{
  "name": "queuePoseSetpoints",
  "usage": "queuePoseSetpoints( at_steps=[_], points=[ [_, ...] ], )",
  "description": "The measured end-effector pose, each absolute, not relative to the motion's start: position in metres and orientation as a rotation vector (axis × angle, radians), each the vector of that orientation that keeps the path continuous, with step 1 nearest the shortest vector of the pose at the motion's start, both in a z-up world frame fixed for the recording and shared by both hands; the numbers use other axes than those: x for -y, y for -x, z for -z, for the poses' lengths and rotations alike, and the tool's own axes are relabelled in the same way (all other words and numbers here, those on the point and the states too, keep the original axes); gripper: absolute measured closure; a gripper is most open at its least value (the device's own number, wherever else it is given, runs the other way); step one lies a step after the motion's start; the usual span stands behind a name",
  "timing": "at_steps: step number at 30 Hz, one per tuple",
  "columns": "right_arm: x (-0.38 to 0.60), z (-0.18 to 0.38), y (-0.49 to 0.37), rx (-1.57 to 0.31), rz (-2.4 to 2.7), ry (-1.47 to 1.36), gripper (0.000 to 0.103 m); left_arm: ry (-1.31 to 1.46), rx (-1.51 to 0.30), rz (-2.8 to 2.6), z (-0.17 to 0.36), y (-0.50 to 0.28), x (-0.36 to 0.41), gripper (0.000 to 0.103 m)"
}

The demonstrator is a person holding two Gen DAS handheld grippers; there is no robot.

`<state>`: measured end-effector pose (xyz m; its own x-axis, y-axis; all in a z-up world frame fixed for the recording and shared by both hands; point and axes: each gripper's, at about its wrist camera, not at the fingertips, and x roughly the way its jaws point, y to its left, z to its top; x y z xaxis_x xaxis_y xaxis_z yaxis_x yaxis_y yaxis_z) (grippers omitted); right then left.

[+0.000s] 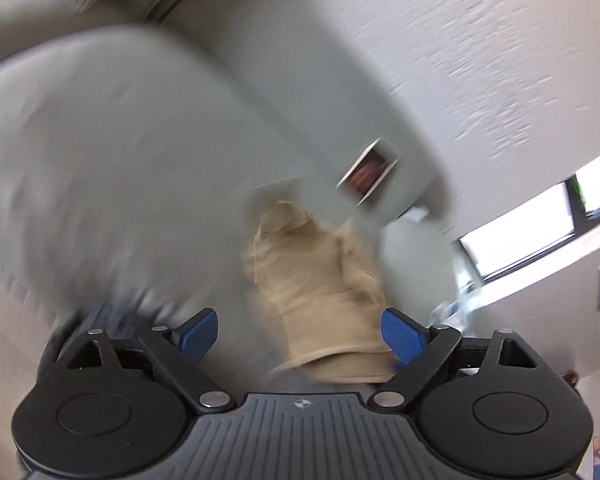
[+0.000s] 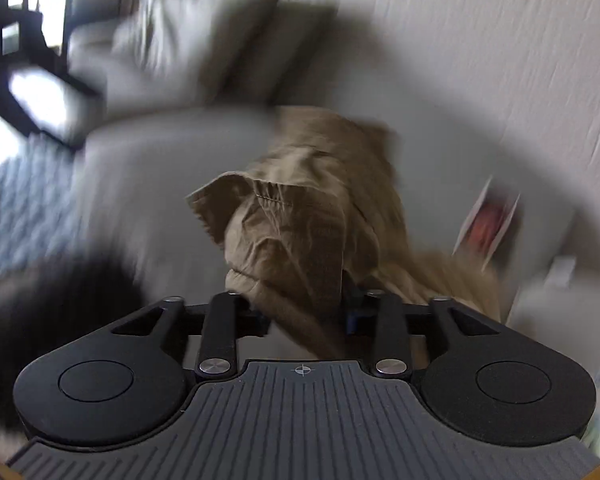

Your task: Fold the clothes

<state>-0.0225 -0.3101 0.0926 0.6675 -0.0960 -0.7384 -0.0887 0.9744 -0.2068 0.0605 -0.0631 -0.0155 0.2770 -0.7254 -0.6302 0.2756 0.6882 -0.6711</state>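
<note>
A tan garment [image 2: 300,216] hangs bunched from my right gripper [image 2: 306,316], whose jaws are shut on its fabric, over a grey sofa seat [image 2: 152,184]. The same tan garment [image 1: 316,280] shows in the left wrist view, lying or hanging between and ahead of the blue fingertips [image 1: 200,326]. My left gripper [image 1: 300,332] is open, its jaws wide apart, with the cloth between them and not pinched. Both views are motion-blurred.
A grey sofa [image 1: 112,168] with cushions [image 2: 236,48] fills both views. A white-edged card or booklet [image 1: 368,176] lies on the seat, and shows in the right wrist view too [image 2: 486,224]. A textured white wall [image 1: 480,60] and windows [image 1: 540,240] stand behind.
</note>
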Motion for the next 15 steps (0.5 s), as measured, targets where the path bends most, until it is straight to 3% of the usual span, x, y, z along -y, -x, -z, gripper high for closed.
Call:
queuePoseSetpoints(
  at_steps=[2,5,7,15],
  points=[
    [0.323,-0.053,0.033,-1.006,0.038,0.145,0.059,0.467,-1.147,0.677,0.031,-0.061,0.068,0.017],
    [0.341,-0.051,0.066,-1.049,0.107,-0.042,0.047,0.430,-1.143,0.650,0.037,-0.064,0.076,0.017],
    [0.344,-0.060,0.079,-0.991,0.121,-0.134,0.041,0.394,-1.115,0.629,0.035,-0.067,0.079,0.017],
    [0.353,-0.075,0.031,-0.763,0.052,-0.360,0.040,0.382,-1.090,0.606,0.031,-0.070,0.073,0.016]
  ],
)
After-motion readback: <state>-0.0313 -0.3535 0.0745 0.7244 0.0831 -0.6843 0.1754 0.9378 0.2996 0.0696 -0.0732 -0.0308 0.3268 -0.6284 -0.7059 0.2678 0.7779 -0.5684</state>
